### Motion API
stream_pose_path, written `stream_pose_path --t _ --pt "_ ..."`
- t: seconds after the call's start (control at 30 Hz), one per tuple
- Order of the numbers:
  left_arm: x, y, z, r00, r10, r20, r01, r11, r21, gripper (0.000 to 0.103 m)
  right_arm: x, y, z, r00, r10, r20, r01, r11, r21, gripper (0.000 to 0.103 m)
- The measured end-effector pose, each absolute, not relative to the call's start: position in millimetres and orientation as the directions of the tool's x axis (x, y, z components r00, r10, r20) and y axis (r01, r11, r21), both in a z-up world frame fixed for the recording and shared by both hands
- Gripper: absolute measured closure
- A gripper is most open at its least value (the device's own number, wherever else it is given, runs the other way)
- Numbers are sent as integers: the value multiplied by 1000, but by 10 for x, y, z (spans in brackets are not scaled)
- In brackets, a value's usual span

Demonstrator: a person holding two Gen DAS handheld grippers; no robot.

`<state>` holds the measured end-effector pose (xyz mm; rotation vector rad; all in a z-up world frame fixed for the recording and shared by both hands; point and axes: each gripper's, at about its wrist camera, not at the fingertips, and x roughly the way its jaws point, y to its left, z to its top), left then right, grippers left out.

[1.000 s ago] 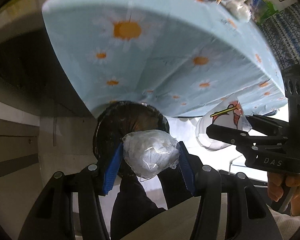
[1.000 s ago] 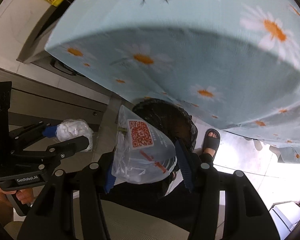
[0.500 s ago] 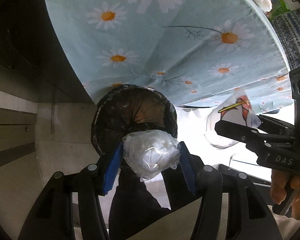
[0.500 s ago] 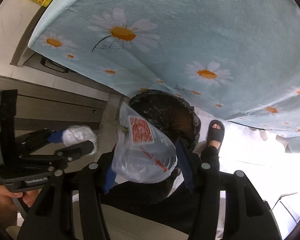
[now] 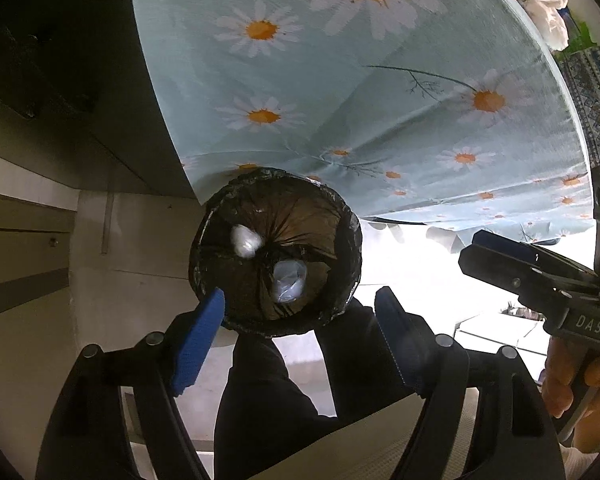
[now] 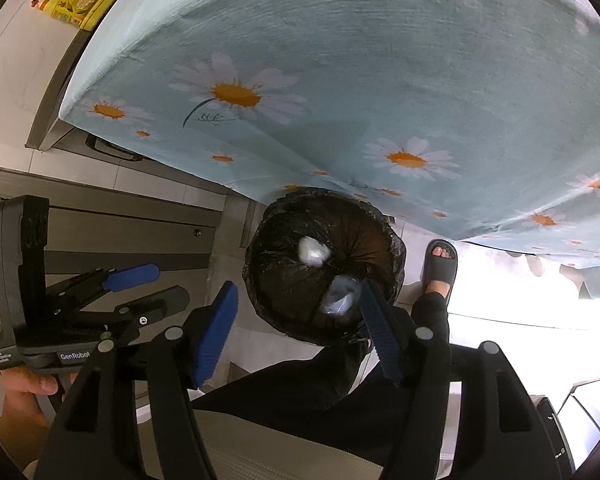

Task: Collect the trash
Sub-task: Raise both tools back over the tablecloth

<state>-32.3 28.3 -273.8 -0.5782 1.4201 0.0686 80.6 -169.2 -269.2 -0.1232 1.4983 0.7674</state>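
Directly below your hands, at six o'clock in both wrist views, your dark-trousered legs fill the foreground. Your left gripper [image 5: 298, 338] points steeply down; its jaws have just been opening, and the blue pads [image 5: 198, 342] stand apart with nothing between them. Your right gripper [image 6: 300, 330] is in the same posture: its jaws have likewise just been opening, the pads are apart and no item is clamped. In the left wrist view the right gripper shows at three o'clock, held by your hand [image 5: 576, 384]; in the right wrist view the left gripper shows at nine o'clock.

Just beyond the fingertips, at centre, stands the trash bin [image 5: 352, 240], round and lined with a black bag. Both pieces of trash lie inside it: the crumpled white wad [image 5: 245, 241] toward the ten o'clock side of the bin's interior, and the clear plastic bag [image 5: 287, 280] nearer its middle. They lie near each other; whether they touch cannot be told.

Beside the bin at three o'clock in the right wrist view, a foot in a grey slipper [image 6: 440, 266] rests on the floor.

Beyond the bin, from eleven to two o'clock, a light-blue daisy tablecloth [image 5: 340, 92] hangs over the table edge. Farthest out, at ten o'clock in the right wrist view, a yellow package [image 6: 78, 0] sits on a counter.
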Motion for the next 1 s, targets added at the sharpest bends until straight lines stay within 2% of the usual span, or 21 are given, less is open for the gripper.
stream_pose_path --t 0.4,1.0 --pt "-291 305 -2519 208 -271 -940 -367 869 -332 28 810 -1709 -2511 -91 410 -908 -534 749 392 39" --pt "23 268 -1635 350 -207 -913 -263 914 -308 28 1002 -1808 -1752 31 503 -864 -578 714 395 39"
